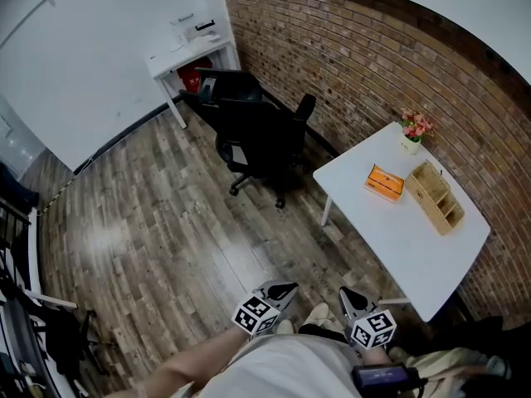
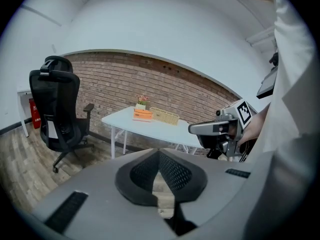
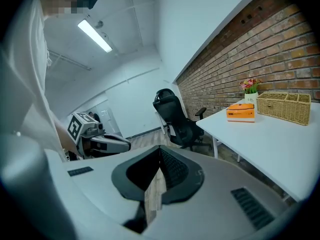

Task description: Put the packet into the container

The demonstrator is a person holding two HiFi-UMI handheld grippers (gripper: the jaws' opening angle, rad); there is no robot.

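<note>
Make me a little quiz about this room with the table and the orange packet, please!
1. True or false: the orange packet is already inside the container.
2. What stands on the floor near the white table? A) a black chair B) a ladder C) a bicycle
3. Fill in the gap: the left tongs and the right tongs are both ____, with nothing between them.

Key: 1 false, the packet lies on the table beside the container; 2 A; 3 shut.
</note>
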